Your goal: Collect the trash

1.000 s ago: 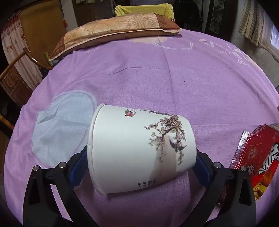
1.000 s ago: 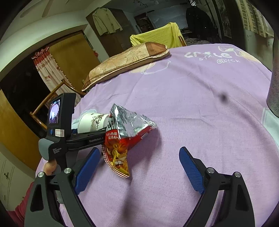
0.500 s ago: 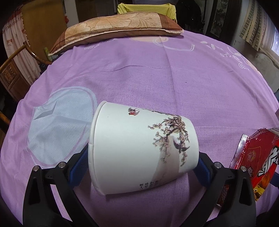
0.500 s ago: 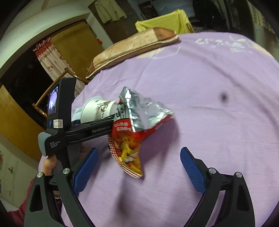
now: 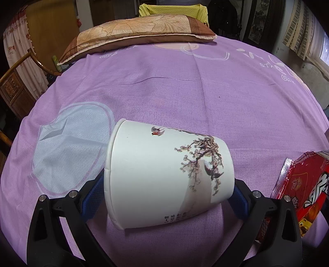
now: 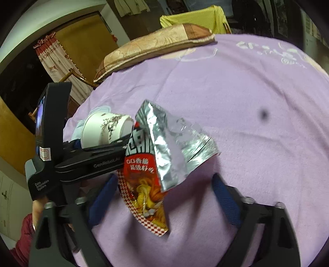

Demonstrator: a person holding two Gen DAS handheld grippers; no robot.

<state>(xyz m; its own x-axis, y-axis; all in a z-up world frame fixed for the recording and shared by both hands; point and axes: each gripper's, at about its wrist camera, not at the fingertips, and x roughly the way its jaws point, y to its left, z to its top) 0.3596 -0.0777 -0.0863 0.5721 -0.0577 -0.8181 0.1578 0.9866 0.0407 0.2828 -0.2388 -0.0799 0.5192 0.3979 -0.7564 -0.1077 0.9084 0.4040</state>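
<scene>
The left gripper (image 5: 167, 197) clamps a white paper cup (image 5: 166, 174) printed with plum blossom and birds — its blue-padded fingers (image 5: 92, 195) press against the rim end and the base end, so the cup lies sideways between them above the purple bedsheet (image 5: 185, 92). In the right wrist view the same cup (image 6: 104, 129) shows past the black body of the left gripper (image 6: 90, 162), which crosses in front of the left edge of a torn snack bag (image 6: 160, 160). That red-and-silver bag stands crumpled on the bed, its foil inside turned outward, between the spread fingers (image 6: 102, 197) of the right gripper (image 6: 164, 203); they are wide apart and touch nothing. From the left wrist the bag (image 5: 304, 184) sits just beside the right-hand finger. A pale blue patch (image 5: 67, 143) is printed on the sheet behind the cup's rim. A brown patterned pillow (image 5: 139, 32) lies at the far edge of the bed, with a yellow-green cloth (image 5: 172, 10) draped behind it and a wooden chair (image 5: 18, 78) off to the left.
</scene>
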